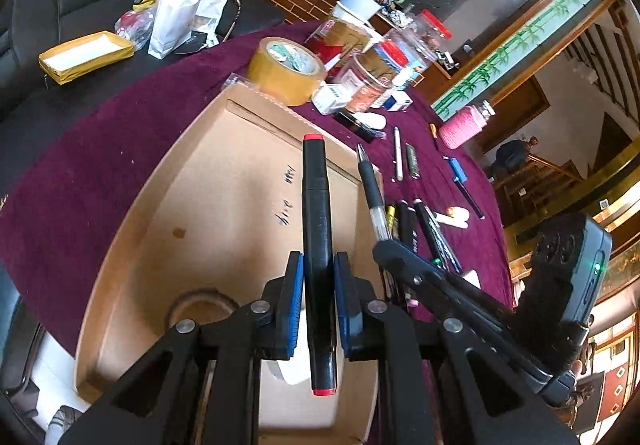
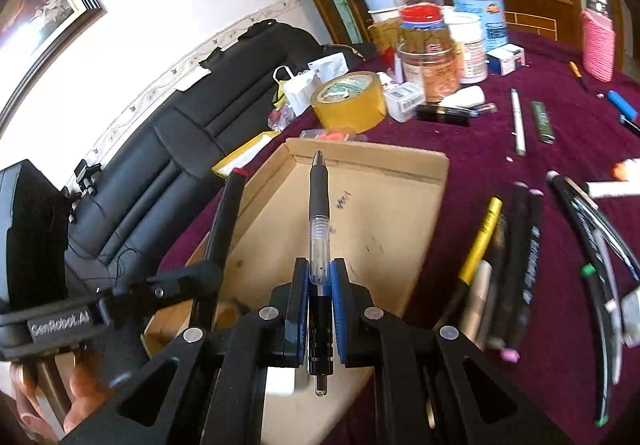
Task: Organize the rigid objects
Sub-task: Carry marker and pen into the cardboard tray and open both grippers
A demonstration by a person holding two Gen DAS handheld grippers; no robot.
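Observation:
My left gripper (image 1: 319, 273) is shut on a black marker with red ends (image 1: 316, 245), held lengthwise above the shallow cardboard box (image 1: 208, 181). My right gripper (image 2: 319, 277) is shut on a gel pen with a black grip and clear barrel (image 2: 319, 213), also over the cardboard box (image 2: 400, 197). In the left wrist view the right gripper (image 1: 390, 245) and its pen (image 1: 370, 189) hang at the box's right edge. In the right wrist view the left gripper (image 2: 208, 269) with the marker (image 2: 224, 221) sits at the box's left side.
A maroon cloth (image 1: 88, 173) covers the table. Several pens and markers (image 2: 516, 261) lie right of the box. A tape roll (image 1: 286, 71), jars (image 2: 430, 57), small boxes and a pink holder (image 2: 598, 45) crowd the far side. A black sofa (image 2: 160, 165) stands behind.

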